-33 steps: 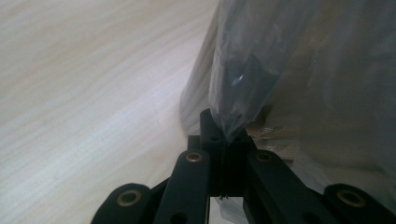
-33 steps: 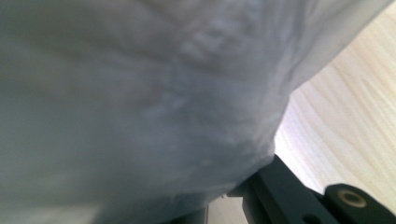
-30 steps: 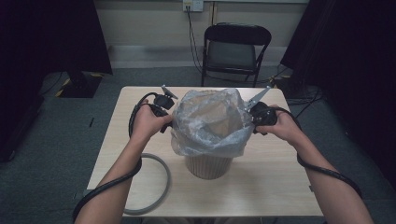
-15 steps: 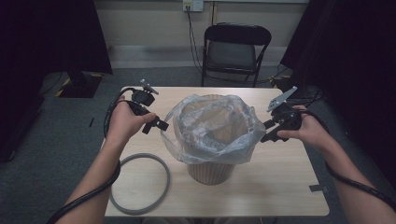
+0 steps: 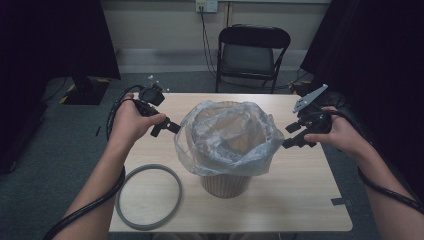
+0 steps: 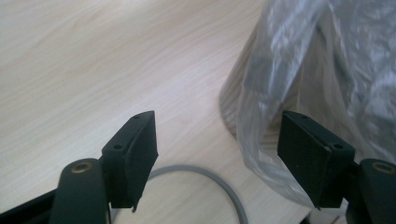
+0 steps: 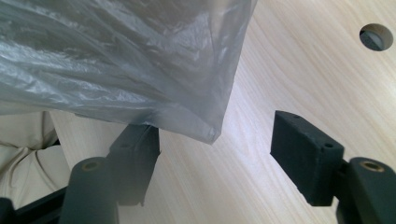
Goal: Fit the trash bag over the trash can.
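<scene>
Both tools were held with their jaws spread wide and nothing gripped between them. At the left of the high view the left tool [image 5: 165, 126] was carried by the left hand [image 5: 131, 122], just beside the clear plastic bag [image 5: 227, 137] but apart from it. At the other side the right tool [image 5: 296, 135] was held by the right hand [image 5: 336, 134], likewise near the bag's edge without touching it in that view. The bag was draped over the mouth of a round, light-coloured bin [image 5: 225, 184] standing upright near the middle of the worktop [image 5: 300, 190], its rim folded outward and hanging down around the bin's upper wall. In the left tool's own view the bag [image 6: 327, 84] was seen hanging beside one jaw, with the bin wall [image 6: 233, 100] behind it; whether that jaw brushed the film could not be told. In the right tool's own view a lower corner of the bag [image 7: 140, 65] hung in front of one jaw, the other jaw standing clear over bare worktop [image 7: 289, 70]. A grey ring [image 5: 148, 196] lay flat on the worktop beside the bin, near the person's left forearm.
</scene>
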A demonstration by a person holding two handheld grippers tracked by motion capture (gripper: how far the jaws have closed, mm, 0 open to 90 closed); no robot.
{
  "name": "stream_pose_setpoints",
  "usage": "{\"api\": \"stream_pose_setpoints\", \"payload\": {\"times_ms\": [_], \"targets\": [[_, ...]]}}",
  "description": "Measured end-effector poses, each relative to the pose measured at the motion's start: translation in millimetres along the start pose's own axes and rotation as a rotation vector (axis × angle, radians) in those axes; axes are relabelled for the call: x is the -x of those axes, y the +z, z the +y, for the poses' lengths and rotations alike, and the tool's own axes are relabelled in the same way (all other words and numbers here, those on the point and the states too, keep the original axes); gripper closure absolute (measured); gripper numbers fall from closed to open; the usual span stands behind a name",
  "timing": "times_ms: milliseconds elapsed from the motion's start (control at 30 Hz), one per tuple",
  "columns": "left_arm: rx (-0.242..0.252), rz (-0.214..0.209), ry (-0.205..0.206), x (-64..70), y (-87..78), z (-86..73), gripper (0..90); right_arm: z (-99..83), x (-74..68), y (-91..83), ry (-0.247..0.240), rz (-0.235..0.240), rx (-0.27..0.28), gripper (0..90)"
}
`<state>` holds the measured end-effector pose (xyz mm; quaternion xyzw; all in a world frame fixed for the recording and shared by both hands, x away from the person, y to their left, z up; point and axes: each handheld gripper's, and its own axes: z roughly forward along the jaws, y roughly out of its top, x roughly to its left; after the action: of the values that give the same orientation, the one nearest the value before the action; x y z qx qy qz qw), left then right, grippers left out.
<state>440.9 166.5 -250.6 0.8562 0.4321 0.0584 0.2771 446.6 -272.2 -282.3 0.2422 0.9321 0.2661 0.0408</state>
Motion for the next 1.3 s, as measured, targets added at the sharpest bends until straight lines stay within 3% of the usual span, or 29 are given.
{"api": "stream_pose_setpoints", "payload": {"times_ms": [100,267,333,467,567,633,733,933,1067,1133,1233,1300], "targets": [[-0.003,-0.02,0.012,-3.2,8.2,6.9,32.7,3.8,1.9,-2.3,0.007,-0.003,0.01,34.7],[-0.002,-0.115,0.067,-4.3,24.6,15.1,54.3,14.1,4.7,6.5,0.015,0.013,0.02,42.8],[0.003,-0.142,0.073,-3.2,29.7,17.4,57.3,18.0,5.1,12.3,0.014,0.026,0.028,46.6],[-0.028,-0.217,0.031,-3.1,38.4,22.2,74.8,26.1,5.4,21.7,0.022,0.033,0.04,60.6],[-0.051,-0.226,-0.006,-0.6,42.2,26.0,87.0,30.5,5.9,24.2,0.043,0.037,0.055,77.6],[-0.045,-0.215,-0.027,-0.7,44.4,26.9,90.0,31.7,6.5,26.5,0.071,0.041,0.068,85.6],[-0.017,-0.187,-0.062,-3.4,49.8,26.4,90.0,30.2,8.0,33.7,0.104,0.04,0.076,90.0],[-0.053,-0.149,-0.091,-7.6,65.8,23.7,90.0,22.0,8.1,54.9,0.121,0.048,0.009,90.0],[-0.062,-0.159,-0.112,-12.9,75.3,19.7,90.0,17.1,7.3,63.9,0.12,0.061,-0.016,90.0],[-0.029,-0.171,-0.109,-14.4,69.9,17.6,90.0,16.3,6.6,62.5,0.114,0.063,0.004,90.0],[-0.031,-0.139,-0.116,-15.8,49.4,15.3,73.2,16.0,7.8,56.8,0.114,0.055,0.009,90.0],[-0.014,-0.123,-0.128,-18.5,35.8,12.4,57.0,17.4,8.4,50.2,0.116,0.033,0.011,90.0]]}}
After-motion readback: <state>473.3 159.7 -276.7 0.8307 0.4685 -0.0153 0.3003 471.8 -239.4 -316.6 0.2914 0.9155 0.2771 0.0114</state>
